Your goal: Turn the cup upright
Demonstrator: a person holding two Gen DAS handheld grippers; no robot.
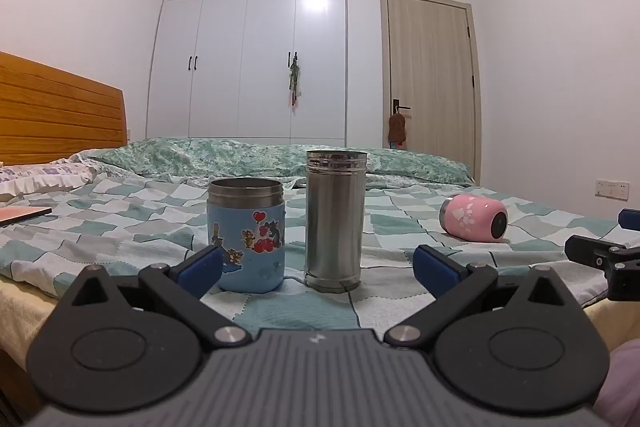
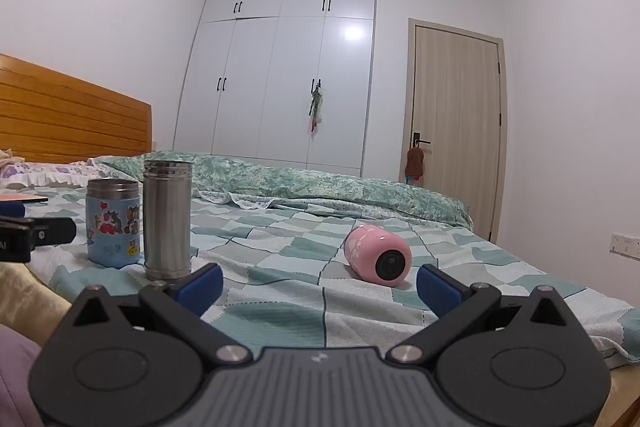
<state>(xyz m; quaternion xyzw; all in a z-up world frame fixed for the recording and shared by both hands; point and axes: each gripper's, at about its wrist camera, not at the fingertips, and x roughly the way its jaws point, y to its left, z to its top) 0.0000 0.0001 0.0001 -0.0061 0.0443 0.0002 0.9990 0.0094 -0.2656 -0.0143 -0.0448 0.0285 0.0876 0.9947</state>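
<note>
A pink cup (image 2: pixel 378 256) lies on its side on the checked bedspread, its dark base turned toward me; it also shows at the right in the left wrist view (image 1: pixel 474 218). A blue cartoon cup (image 1: pixel 246 234) and a tall steel cup (image 1: pixel 335 219) stand upright side by side, also seen at the left in the right wrist view as the blue cup (image 2: pixel 113 227) and the steel cup (image 2: pixel 167 219). My left gripper (image 1: pixel 318 267) is open just in front of those two. My right gripper (image 2: pixel 318 285) is open, the pink cup a little beyond its right finger.
The bed (image 2: pixel 280 291) has a folded green quilt (image 1: pixel 256 157) along its far side and a wooden headboard (image 1: pixel 56 107) at the left. A flat book (image 1: pixel 20 215) lies at the left. White wardrobe (image 1: pixel 256 47) and a door (image 1: pixel 430 75) stand behind.
</note>
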